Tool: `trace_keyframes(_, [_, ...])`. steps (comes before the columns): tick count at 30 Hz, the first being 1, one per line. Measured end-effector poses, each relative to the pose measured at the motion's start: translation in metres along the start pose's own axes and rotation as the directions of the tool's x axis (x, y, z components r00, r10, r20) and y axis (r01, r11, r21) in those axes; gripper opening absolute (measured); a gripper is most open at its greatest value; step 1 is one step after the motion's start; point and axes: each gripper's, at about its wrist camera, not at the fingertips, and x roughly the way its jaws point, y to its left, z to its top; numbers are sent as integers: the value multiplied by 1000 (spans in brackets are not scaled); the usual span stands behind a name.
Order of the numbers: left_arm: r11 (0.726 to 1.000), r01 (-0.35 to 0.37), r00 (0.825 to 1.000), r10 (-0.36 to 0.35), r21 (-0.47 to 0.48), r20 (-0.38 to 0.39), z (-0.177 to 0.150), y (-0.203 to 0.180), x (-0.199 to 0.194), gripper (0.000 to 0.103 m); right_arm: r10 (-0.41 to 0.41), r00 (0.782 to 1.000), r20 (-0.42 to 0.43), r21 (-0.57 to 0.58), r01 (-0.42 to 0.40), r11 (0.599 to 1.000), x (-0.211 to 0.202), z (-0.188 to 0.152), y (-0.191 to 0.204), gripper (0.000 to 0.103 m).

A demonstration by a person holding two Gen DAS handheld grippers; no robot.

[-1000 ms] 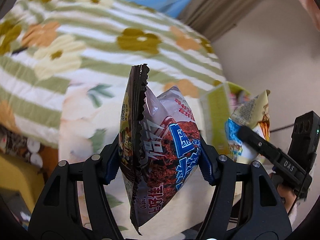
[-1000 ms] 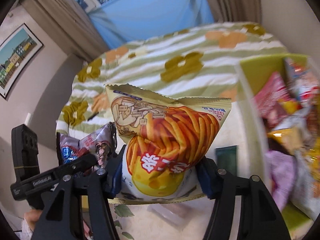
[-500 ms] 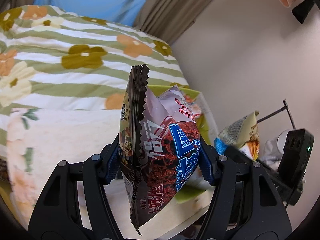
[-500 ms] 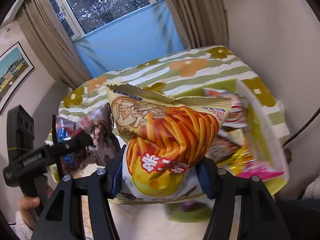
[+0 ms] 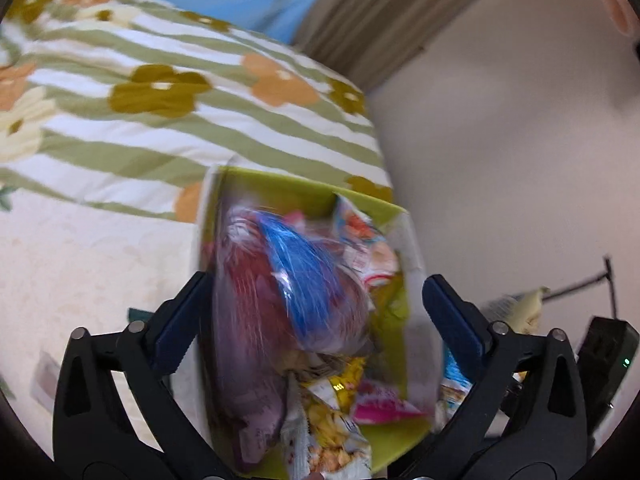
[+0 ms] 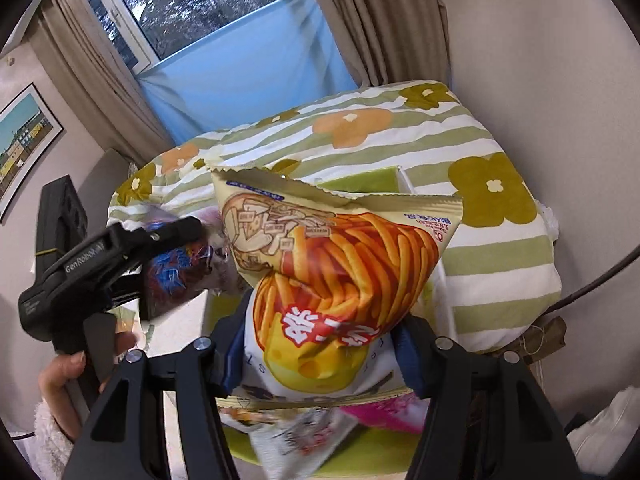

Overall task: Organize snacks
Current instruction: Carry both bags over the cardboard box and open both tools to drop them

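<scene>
My left gripper (image 5: 316,320) hangs over a lime-green box (image 5: 280,182), its jaws opening wide. A purple and blue snack bag (image 5: 280,300) shows blurred between them, free of both pads and low in the box. My right gripper (image 6: 320,354) is shut on an orange cheese-stick snack bag (image 6: 344,256), held upright above the same green box (image 6: 360,184). In the right wrist view the purple bag (image 6: 180,270) sits under the left gripper's tip, and a person's hand (image 6: 60,372) holds its handle.
The box holds several packets, among them a yellow one (image 5: 332,432) and a pink one (image 5: 380,402). It lies on a bed with a green-striped flowered quilt (image 5: 160,128). A beige wall (image 5: 520,160) rises close on the right. Curtains and a window (image 6: 192,4) stand behind.
Both grippers have swung across the bed to above the green box. The left jaws have sprung apart and let go of the purple bag. The right keeps its grip.
</scene>
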Motion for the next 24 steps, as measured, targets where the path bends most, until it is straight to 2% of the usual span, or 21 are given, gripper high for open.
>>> trace_keyframes(5, [998,-53,998,53,-17,15,-17,16,-14,102,12,1000,-26,-40,-13,999,7,0,-11,57])
trace_keyframes(9, [993,-120,992,119,23,41,-35,21,-29,102,13,999,-48,-75,-16,997,19,-4,-14,57])
trace_keyframes(18, [980,-181,982,177,79,60,-60,22,-37,102,5,994,-108,-143,-20,990,37,1,-13,59])
trace_keyframes(19, [979,-187,981,183,81,61,-61,22,-37,102,4,994,-106,-145,-20,989,39,1,-13,61])
trace_keyframes(21, [976,-200,979,195,85,66,-65,22,-41,102,6,995,-96,-137,-19,990,40,1,-16,73])
trace_keyframes(22, [975,-206,977,201,84,70,-67,23,-44,102,14,996,-92,-136,-26,990,40,0,-17,87])
trace_keyframes(23, [974,-213,976,207,82,73,-70,24,-47,102,20,996,-87,-137,-32,990,39,-1,-17,93])
trace_keyframes(24, [973,-218,974,213,79,75,-72,25,-49,102,17,997,-75,-139,-28,990,38,-1,-18,94])
